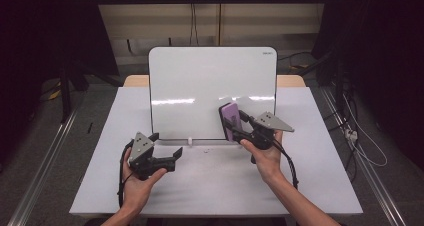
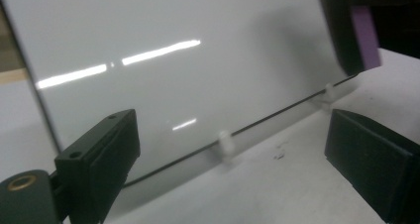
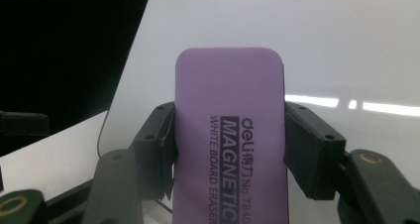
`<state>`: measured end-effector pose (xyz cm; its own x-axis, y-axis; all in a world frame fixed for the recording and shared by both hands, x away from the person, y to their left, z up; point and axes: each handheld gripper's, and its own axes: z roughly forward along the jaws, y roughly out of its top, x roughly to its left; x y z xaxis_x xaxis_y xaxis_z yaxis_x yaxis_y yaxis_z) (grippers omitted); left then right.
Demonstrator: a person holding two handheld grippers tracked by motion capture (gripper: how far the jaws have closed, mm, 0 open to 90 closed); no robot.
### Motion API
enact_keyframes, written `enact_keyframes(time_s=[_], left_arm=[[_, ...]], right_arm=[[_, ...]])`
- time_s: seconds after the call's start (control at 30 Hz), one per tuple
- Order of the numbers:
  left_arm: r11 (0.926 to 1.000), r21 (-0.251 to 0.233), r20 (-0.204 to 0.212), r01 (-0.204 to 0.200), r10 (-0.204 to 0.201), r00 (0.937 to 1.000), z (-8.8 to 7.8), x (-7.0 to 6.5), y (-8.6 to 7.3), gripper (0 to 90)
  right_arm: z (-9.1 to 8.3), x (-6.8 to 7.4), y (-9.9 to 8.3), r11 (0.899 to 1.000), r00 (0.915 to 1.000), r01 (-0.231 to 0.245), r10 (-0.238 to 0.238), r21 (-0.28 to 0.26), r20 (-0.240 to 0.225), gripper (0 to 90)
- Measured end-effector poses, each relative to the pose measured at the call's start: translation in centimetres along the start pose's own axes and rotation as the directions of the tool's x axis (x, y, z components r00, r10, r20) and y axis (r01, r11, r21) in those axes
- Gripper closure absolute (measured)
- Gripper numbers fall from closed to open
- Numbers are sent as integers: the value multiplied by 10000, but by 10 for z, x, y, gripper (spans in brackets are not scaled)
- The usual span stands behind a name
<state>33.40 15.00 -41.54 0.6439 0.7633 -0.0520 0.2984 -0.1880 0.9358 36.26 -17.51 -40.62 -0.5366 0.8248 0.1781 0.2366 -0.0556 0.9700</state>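
Right gripper view, nearest first: the right gripper (image 3: 229, 149) is clamped on a purple rectangular magnetic whiteboard eraser (image 3: 231, 130), one black jaw pressed to each long side, so the eraser's long axis runs straight out along the jaws and its rounded far end stands beyond the fingertips. Printed lettering runs lengthwise down the purple back, which faces the camera; the wiping face is turned away, toward the board. Just beyond the eraser lies the glossy white rectangular whiteboard (image 3: 317, 45), tilted back on its stand, surface bare with only strip-light reflections on it. High view agrees: right gripper (image 1: 239, 127) holds the eraser (image 1: 231, 120) up against the board's (image 1: 210, 86) lower right portion, at or very near the surface; contact itself cannot be confirmed. Left gripper (image 1: 166, 155) sits lower, short of the board's bottom edge, over the pale grey tabletop (image 1: 215, 186), jaws spread wide with nothing between them. Left gripper view shows the same gap, board ahead, small white clip feet (image 2: 225, 143) along its lower edge. Judgement: the right hand is the nearer and the working one; any wipe would sweep leftward across the board from the eraser's position.
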Motion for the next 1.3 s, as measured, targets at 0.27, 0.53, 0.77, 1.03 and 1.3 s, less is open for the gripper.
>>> enact_keyframes(time_s=[0.27, 0.53, 0.77, 1.03, 1.3], left_arm=[[9962, -682, 563, 534, -496, 9972, 30, -16, 11, 85], [9952, -804, 1266, 555, -451, 9909, 50, -37, 15, 113], [9872, -1268, 1585, 970, -764, 9844, 64, -47, 21, 233], [9771, -1572, 1767, 1434, -1151, 9775, 67, -47, 18, 445], [9763, -1604, 1918, 1453, -1135, 9748, 67, -46, 18, 592]], right_arm=[[13, 18, 3, 9989, 9981, -408, 397, -233, -467, 417], [19, 21, 1, 9970, 9963, -678, 657, -372, -549, 417], [19, 28, 2, 9936, 9930, -1001, 964, -524, -682, 417], [20, 33, -1, 9930, 9914, -1083, 1044, -476, -791, 417], [21, 32, -4, 9914, 9909, -1179, 1138, -567, -714, 416]])
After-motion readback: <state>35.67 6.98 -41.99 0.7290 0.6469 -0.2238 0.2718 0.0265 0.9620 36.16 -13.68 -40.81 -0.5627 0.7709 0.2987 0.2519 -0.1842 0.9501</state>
